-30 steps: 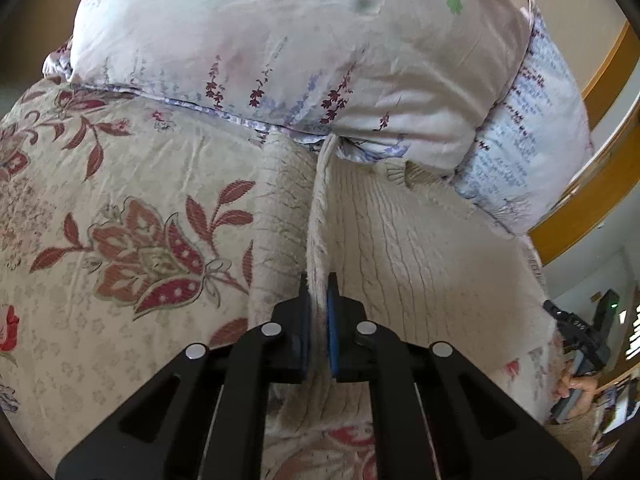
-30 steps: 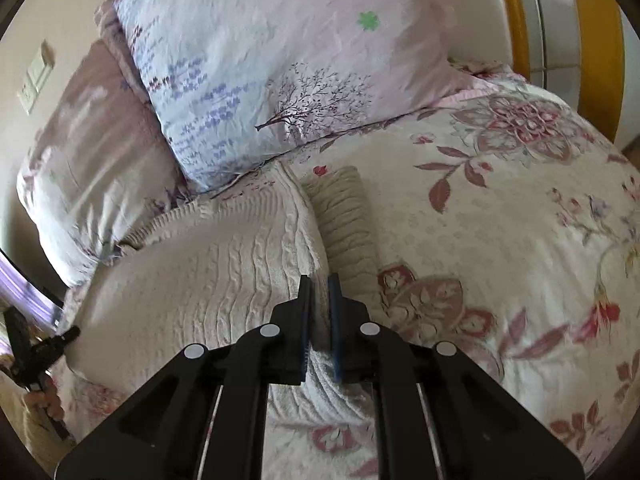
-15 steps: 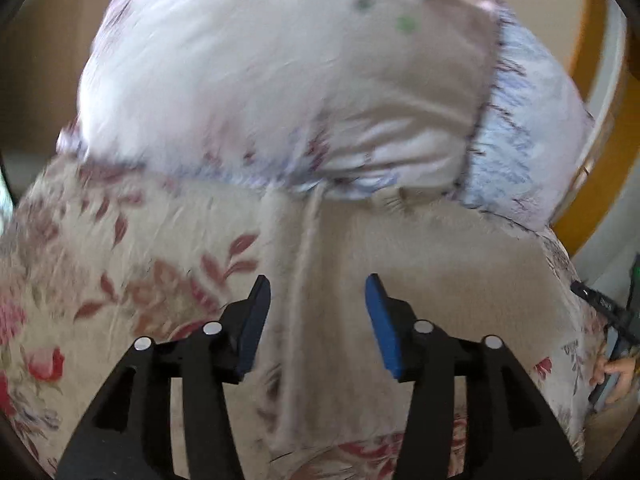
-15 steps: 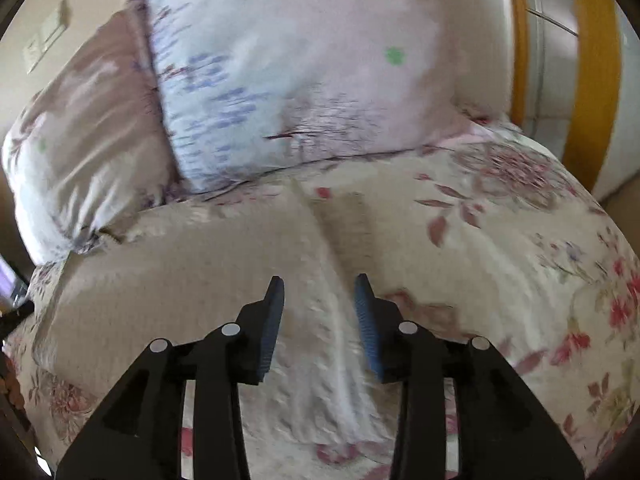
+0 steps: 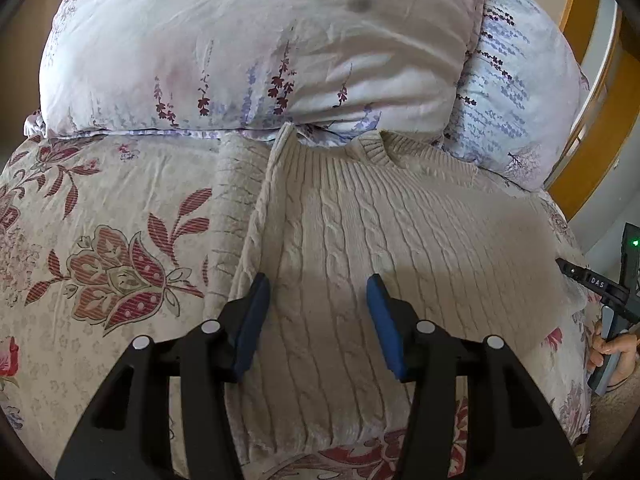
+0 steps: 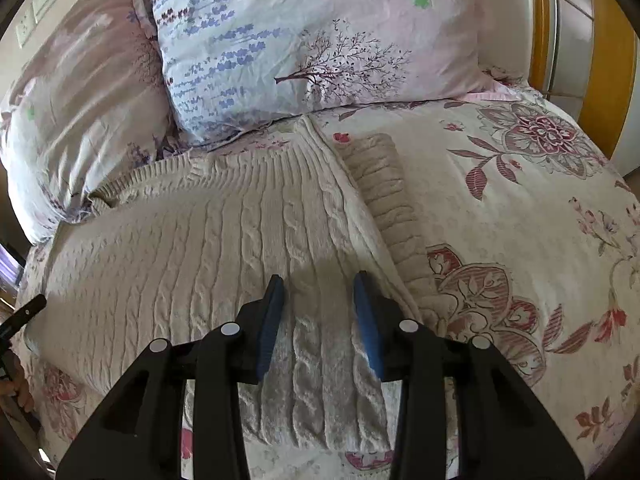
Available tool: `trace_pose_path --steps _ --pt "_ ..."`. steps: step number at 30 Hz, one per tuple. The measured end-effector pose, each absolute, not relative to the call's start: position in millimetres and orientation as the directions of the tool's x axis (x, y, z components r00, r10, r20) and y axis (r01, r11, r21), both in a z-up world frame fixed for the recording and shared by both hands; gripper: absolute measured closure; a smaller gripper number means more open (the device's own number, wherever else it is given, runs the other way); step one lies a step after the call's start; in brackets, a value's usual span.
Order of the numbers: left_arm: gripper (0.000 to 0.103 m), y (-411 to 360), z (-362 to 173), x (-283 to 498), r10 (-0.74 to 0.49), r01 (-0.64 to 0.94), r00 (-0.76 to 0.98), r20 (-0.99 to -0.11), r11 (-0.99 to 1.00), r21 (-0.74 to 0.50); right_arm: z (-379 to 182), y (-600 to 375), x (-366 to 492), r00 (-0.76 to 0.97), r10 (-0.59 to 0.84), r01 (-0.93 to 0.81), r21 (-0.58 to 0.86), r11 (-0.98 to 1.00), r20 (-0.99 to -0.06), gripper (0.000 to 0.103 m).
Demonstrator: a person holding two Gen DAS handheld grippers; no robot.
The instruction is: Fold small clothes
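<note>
A cream cable-knit sweater [image 5: 400, 232] lies flat on the floral bedspread, neck toward the pillows. It also shows in the right wrist view [image 6: 224, 240]. Its left edge is folded over, with a ribbed sleeve [image 5: 232, 200] lying beside it. In the right wrist view the right edge is folded over too, with the ribbed sleeve [image 6: 388, 196] beside it. My left gripper [image 5: 318, 300] is open and empty just above the sweater's left side. My right gripper [image 6: 318, 300] is open and empty above the sweater's right side.
Two large floral pillows [image 5: 256, 48] [image 6: 320, 40] lie against the sweater's neck end. The floral bedspread [image 5: 92, 248] [image 6: 540, 208] spreads to both sides. A wooden bed frame [image 5: 600, 128] stands at the right. The other gripper and a hand [image 5: 612, 312] show at the bed's right edge.
Both grippers were shut on folds of the sweater's edges one second ago. They have opened, let go of the cloth, and pulled back a little; the sweater now lies flat.
</note>
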State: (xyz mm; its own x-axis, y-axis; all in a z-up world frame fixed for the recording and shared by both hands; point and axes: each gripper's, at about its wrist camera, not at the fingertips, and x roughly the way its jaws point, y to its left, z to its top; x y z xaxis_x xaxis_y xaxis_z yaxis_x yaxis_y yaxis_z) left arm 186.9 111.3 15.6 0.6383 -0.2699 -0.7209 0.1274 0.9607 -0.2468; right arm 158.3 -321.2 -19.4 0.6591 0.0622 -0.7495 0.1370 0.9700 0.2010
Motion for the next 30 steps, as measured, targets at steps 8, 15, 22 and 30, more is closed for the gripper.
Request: trace_pose_path --steps 8,15,22,30 --pt "0.032 155 34 198 -0.294 -0.006 0.679 -0.673 0.914 -0.405 7 -278 171 0.674 0.076 0.058 0.156 0.986 -0.735 0.042" --pt "0.032 176 18 217 -0.336 -0.078 0.628 -0.702 0.87 -0.486 3 -226 191 0.649 0.133 -0.031 0.148 0.988 -0.749 0.042" --pt "0.03 177 12 223 -0.378 -0.077 0.615 -0.692 0.844 -0.53 2 -182 201 0.655 0.137 -0.11 0.086 0.99 -0.743 0.042" --pt "0.038 168 8 229 -0.432 -0.061 0.608 -0.666 0.811 -0.581 -12 -158 201 0.663 0.047 -0.154 -0.074 0.985 -0.747 0.041"
